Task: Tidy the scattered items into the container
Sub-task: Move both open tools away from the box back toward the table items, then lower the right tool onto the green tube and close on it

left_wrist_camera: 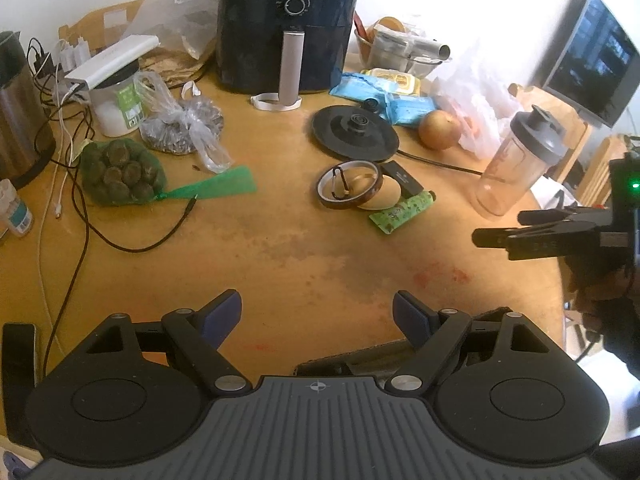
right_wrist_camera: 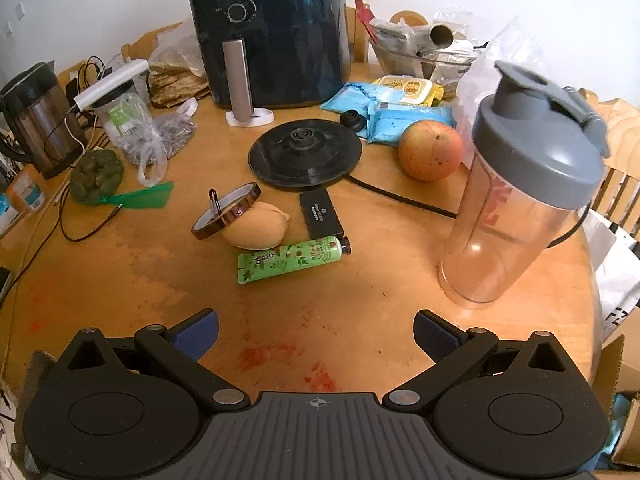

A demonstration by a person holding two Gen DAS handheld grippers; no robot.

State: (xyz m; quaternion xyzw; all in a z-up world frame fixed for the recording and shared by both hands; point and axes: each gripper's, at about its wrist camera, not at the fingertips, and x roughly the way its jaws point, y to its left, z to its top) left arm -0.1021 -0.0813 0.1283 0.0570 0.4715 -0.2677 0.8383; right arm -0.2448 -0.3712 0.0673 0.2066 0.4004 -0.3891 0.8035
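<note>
Wooden and cluttered, the round table [right_wrist_camera: 360, 320] carries a small huddle at its centre: a tape roll [right_wrist_camera: 226, 210] leaning on a yellow lemon-shaped thing [right_wrist_camera: 256, 226], a black box [right_wrist_camera: 320, 212] and a green tube [right_wrist_camera: 290, 260]. At three o'clock stands a clear shaker bottle [right_wrist_camera: 516, 200]; whether it is the container is unclear. Both the left gripper [left_wrist_camera: 318, 312] and the right gripper [right_wrist_camera: 316, 330] hover with jaws apart, nothing between them.
</note>
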